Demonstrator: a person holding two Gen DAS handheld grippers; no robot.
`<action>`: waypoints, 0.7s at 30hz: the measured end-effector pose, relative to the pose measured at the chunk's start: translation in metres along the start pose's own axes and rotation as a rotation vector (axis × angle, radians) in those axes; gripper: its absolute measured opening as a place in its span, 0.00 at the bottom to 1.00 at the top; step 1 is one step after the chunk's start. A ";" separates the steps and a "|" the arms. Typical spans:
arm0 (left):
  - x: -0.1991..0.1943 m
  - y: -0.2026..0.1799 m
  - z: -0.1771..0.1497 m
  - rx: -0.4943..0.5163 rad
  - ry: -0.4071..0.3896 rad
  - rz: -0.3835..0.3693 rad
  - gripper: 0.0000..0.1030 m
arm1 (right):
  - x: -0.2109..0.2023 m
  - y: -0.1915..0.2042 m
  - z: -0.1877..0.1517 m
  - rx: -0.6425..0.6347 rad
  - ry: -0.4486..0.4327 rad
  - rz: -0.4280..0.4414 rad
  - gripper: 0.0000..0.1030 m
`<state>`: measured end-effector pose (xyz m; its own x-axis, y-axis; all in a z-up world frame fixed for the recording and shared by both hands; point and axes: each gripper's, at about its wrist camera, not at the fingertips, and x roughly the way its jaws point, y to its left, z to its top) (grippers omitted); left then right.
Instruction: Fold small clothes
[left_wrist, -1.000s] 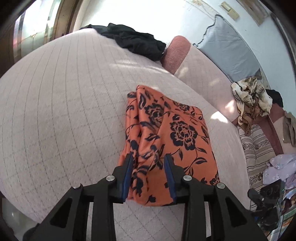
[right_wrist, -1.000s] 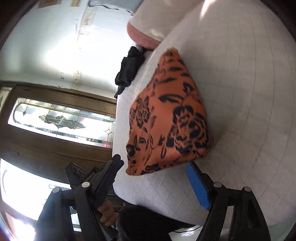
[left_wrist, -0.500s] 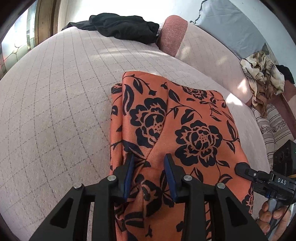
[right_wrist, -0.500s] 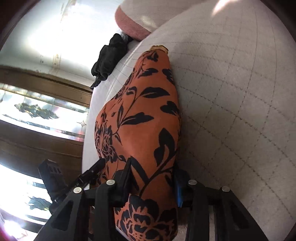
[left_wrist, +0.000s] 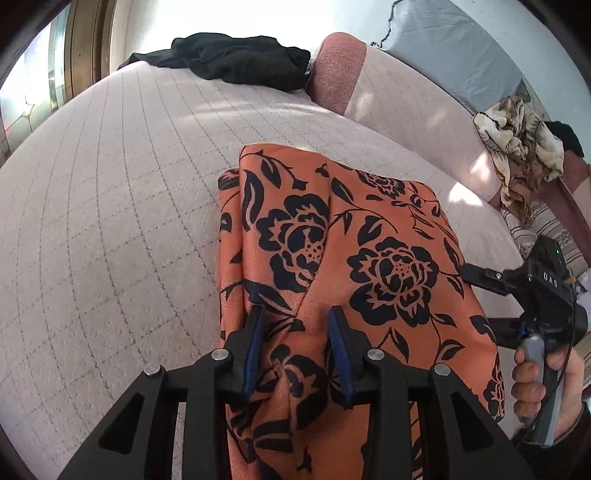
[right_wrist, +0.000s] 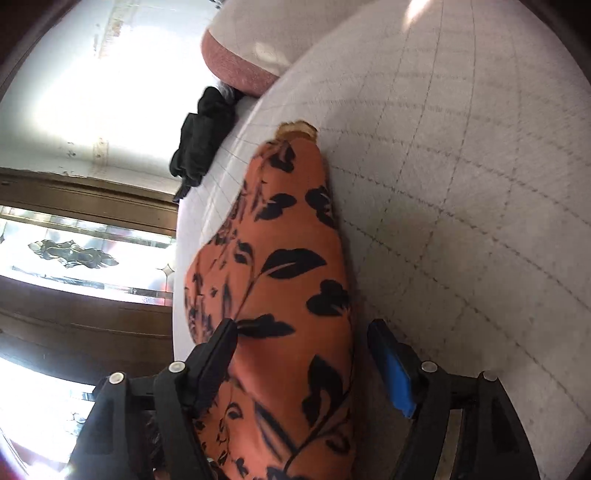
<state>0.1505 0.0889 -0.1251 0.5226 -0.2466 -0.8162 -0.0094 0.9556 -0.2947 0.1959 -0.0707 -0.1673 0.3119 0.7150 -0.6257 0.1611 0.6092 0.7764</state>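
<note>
An orange cloth with black flowers lies folded on the pale quilted bed cover. My left gripper is shut on a bunched ridge at the cloth's near edge, which fills the gap between the blue pads. In the right wrist view the same cloth runs between the jaws of my right gripper, which are opening. The blue pad stands apart from the fabric, while the other finger rests against it. A hand holds that gripper at the cloth's right edge.
A black garment lies at the far end of the bed beside a pink cushion. A grey pillow and a crumpled beige patterned cloth sit at the right. A wooden door with glass stands past the bed's edge.
Both grippers came lower and closer over the cloth. The right gripper clamped the cloth's edge half a second ago and has since spread wide. The left grip looks the same.
</note>
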 end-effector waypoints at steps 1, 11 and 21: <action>0.001 0.001 -0.001 0.003 -0.003 0.001 0.35 | 0.004 0.005 0.004 -0.021 0.007 0.023 0.58; -0.001 0.009 -0.001 -0.014 -0.011 -0.039 0.35 | -0.013 0.026 -0.012 -0.127 -0.083 -0.083 0.60; -0.001 0.007 -0.001 -0.015 -0.013 -0.034 0.35 | -0.003 0.040 0.022 -0.154 -0.111 -0.112 0.31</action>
<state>0.1489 0.0962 -0.1267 0.5339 -0.2766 -0.7990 -0.0039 0.9442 -0.3294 0.2220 -0.0555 -0.1329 0.4028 0.6031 -0.6885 0.0579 0.7339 0.6768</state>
